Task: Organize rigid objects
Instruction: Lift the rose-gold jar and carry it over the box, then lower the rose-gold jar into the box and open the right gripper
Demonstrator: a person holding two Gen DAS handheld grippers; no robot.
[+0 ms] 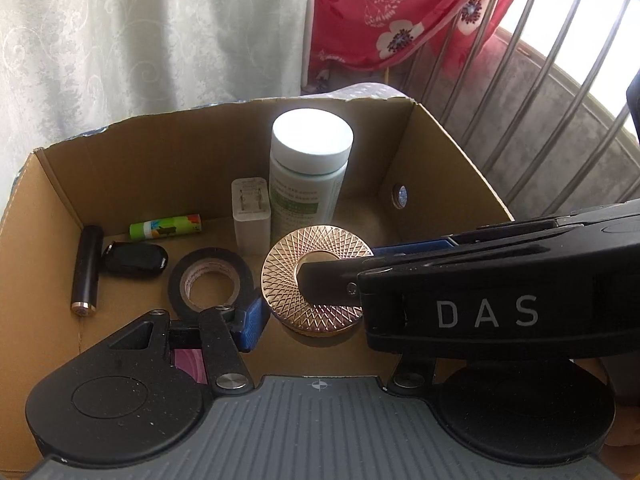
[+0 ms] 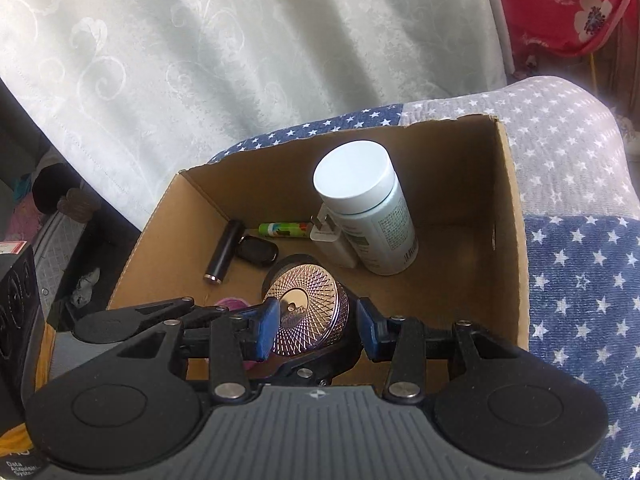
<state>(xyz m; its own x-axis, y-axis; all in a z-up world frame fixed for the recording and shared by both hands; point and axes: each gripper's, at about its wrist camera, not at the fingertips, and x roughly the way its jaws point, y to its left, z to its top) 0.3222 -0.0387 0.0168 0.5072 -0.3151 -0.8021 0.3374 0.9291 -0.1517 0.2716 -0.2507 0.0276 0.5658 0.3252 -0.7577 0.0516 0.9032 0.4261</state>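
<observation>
We see a gold tin (image 1: 288,252) with a lattice-patterned lid, held tilted and raised a little above the floor of an open cardboard box (image 1: 120,160). The right tongs (image 2: 316,328) reach in from the side and appear clamped on the tin: one blue pad (image 2: 268,328) lies across its face and the other finger sits just past its far edge. The left tongs (image 1: 320,316) point down into the box beside the same tin. One of their pads (image 1: 250,322) stands just beside the tin's rim, but the other finger is hidden behind the right tool, so we cannot tell whether they grip anything.

Along the box floor lie a black tape roll (image 1: 208,280), a black key fob (image 1: 136,259), a dark cylinder (image 1: 86,268) and a green tube (image 1: 164,229). A white plug adapter (image 1: 251,216) stands against a white-capped bottle (image 1: 308,168) near the back wall. The box rests on a star-printed blanket (image 2: 580,280).
</observation>
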